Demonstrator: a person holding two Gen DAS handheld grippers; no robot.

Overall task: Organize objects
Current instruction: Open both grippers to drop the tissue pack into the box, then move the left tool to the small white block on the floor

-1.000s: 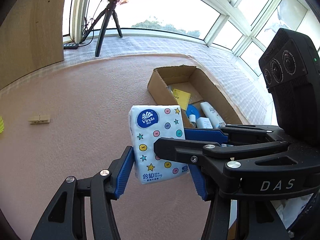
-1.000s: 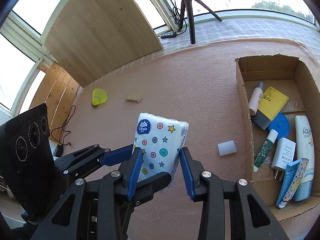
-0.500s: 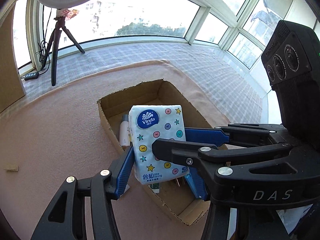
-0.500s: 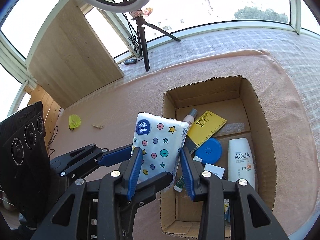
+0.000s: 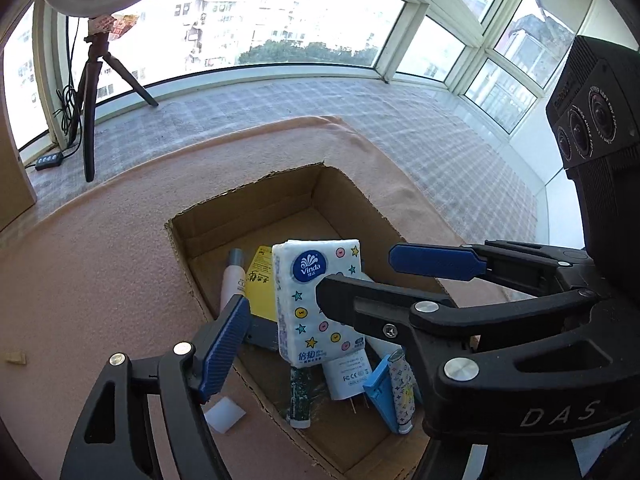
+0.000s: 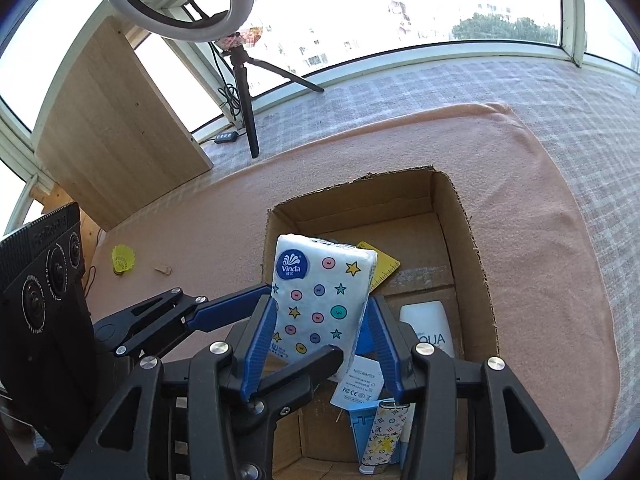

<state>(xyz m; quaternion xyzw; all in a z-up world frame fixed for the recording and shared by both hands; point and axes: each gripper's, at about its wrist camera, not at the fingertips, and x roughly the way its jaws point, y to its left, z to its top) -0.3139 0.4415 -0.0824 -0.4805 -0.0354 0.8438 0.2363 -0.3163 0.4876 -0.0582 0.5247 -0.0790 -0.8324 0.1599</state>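
Two grippers meet over one tissue pack (image 6: 324, 280).

- Right gripper (image 6: 320, 304): blue ribbed fingers (image 6: 260, 340) spread to either side of the pack's lower half, having just been opening. The right pad stands a little off the pack; whether the left pad touches its edge cannot be told.
- Left gripper (image 5: 304, 320): fingers likewise just opened. The visible blue pad (image 5: 224, 344) is clear of the pack, with a gap between them. Its other finger is hidden behind the right gripper's black arm.
- Tissue pack: soft white plastic-wrapped block, standing on end and leaning slightly. It carries a blue round "Vinda" badge near the top, scattered button dots in pink, yellow and teal, small yellow and teal stars, and blue print at the bottom. It sits between both pairs of fingers, over the inside of the cardboard box (image 6: 476, 248). Whether its lower end rests on the contents cannot be told.
- Box contents: white adapter (image 5: 346, 372), dark green tube (image 5: 300, 400), patterned tube (image 5: 402, 384) beside a blue piece, yellow ruler card (image 5: 260, 284), pale bottle with a grey cap (image 5: 232, 280), white "AQUA" tube (image 6: 428, 324).
- Desk (image 6: 540, 220): covered in pink cloth. A small white piece (image 5: 226, 414) lies just outside the box's near wall.
- Further left on the cloth: yellow shuttlecock (image 6: 122, 260) and a wooden clip (image 6: 162, 269).
- Beyond: wooden board (image 6: 112, 120), a ring light on a tripod (image 6: 244, 92), curved windows.
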